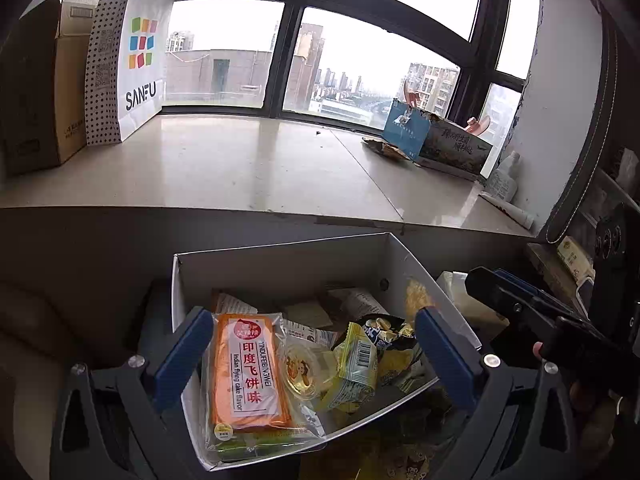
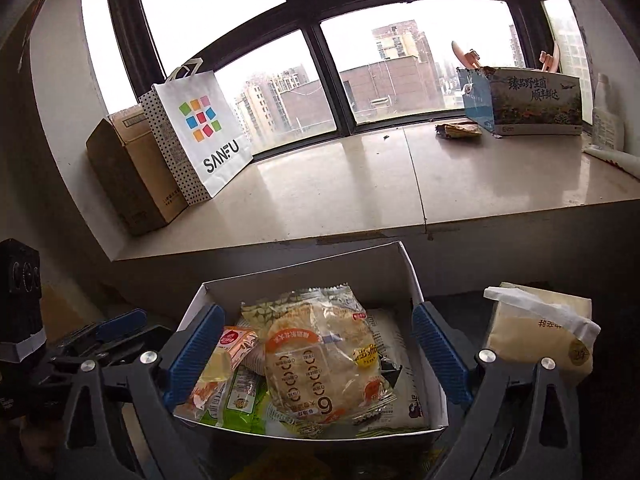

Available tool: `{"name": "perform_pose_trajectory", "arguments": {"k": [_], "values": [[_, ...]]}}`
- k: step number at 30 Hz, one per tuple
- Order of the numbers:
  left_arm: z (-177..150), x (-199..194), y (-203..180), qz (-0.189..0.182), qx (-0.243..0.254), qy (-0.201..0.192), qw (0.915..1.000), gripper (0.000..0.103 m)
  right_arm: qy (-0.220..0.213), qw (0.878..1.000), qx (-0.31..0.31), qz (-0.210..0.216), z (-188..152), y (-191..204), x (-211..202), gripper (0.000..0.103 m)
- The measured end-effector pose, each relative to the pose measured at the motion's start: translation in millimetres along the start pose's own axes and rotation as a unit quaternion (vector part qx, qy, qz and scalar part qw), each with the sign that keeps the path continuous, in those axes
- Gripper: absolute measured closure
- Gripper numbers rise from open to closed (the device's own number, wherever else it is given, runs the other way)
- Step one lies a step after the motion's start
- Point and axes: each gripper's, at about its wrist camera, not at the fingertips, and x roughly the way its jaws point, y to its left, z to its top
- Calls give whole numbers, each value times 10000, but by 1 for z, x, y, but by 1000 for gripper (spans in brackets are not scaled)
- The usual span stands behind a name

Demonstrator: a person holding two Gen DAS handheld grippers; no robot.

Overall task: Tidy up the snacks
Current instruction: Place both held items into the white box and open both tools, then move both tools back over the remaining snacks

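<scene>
A white cardboard box (image 1: 276,264) below the window ledge holds several snack packs. In the left wrist view an orange flying-cake pack (image 1: 246,372), a small jelly cup (image 1: 302,368) and a yellow packet (image 1: 356,364) lie in it. My left gripper (image 1: 314,354) is open and empty, its blue fingers (image 1: 184,356) spread over the box. In the right wrist view the box (image 2: 304,276) shows a round rice-cracker pack (image 2: 320,364) on top and a small orange packet (image 2: 224,360). My right gripper (image 2: 316,354) is open and empty above it.
A stone window ledge (image 1: 240,168) runs behind the box. On it stand a brown carton (image 2: 128,176), a white SANFU paper bag (image 2: 200,132) and a printed box (image 2: 532,100) at the right. A tissue pack (image 2: 544,328) lies right of the snack box.
</scene>
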Motion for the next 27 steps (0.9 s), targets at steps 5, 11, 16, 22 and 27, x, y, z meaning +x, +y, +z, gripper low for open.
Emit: {"name": "perform_pose_trajectory", "arguments": {"k": [5, 11, 16, 22, 27], "values": [[-11, -9, 0, -60, 227, 17, 9997, 0, 115, 9998, 141, 0, -11, -11, -3, 0], [-19, -38, 1, -387, 46, -68, 9992, 0, -87, 9998, 106, 107, -17, -9, -28, 0], [-41, -73, -14, -504, 214, -245, 9982, 0, -308, 9984, -287, 376, -31, 8, -62, 0], [-83, -119, -34, -831, 407, -380, 9950, 0, -543, 9943, -656, 637, -63, 23, -112, 0], [-120, -153, -49, -1013, 454, -398, 9930, 0, -612, 9932, -767, 633, -97, 19, -150, 0]]}}
